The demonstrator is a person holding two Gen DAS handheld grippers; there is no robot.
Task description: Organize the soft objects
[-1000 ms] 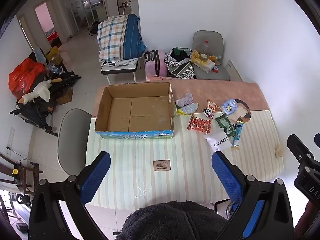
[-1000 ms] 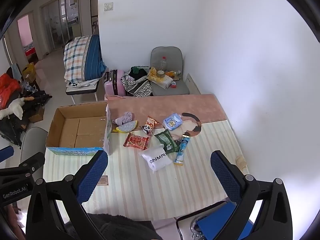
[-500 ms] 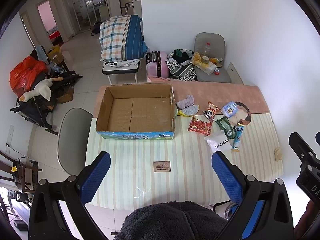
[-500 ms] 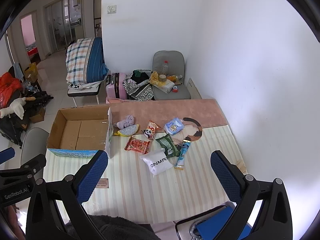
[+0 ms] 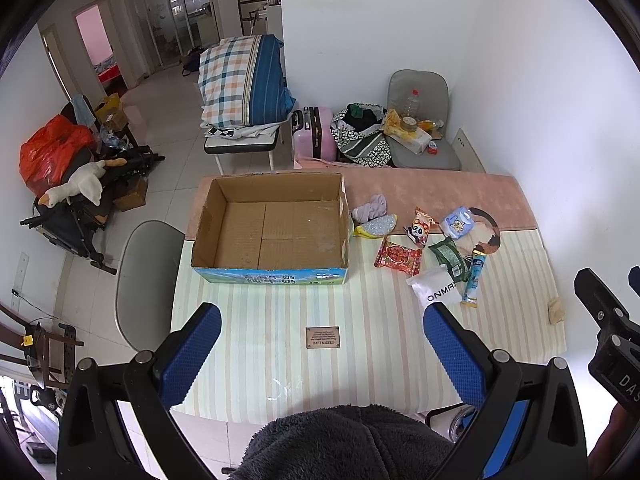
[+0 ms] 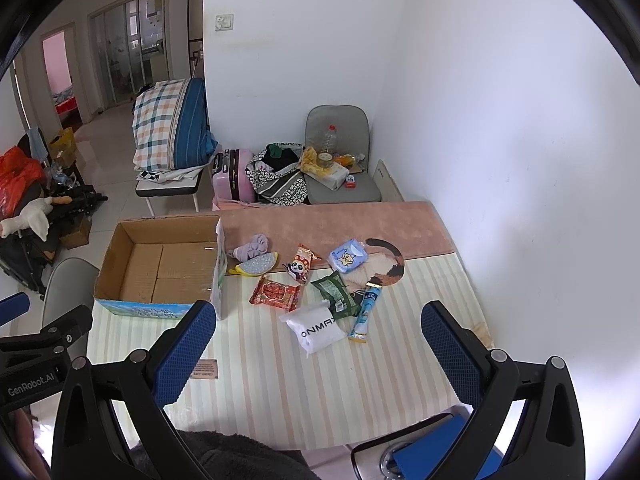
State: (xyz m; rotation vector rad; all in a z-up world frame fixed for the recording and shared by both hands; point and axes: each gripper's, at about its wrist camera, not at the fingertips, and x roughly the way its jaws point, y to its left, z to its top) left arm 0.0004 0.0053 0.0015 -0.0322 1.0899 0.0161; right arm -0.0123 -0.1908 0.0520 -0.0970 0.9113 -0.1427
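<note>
Evidently, with our left gripper (image 5: 322,344) and right gripper (image 6: 318,344) both spread wide and holding nothing, we judged the white pouch (image 6: 320,330), lying on the table (image 6: 280,392) beside the cardboard box (image 6: 136,309), light and squashy, best pinched mid-body.

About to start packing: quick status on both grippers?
Left gripper: open, holding nothing, above the table.
Right gripper: open, holding nothing, above the table.
</note>
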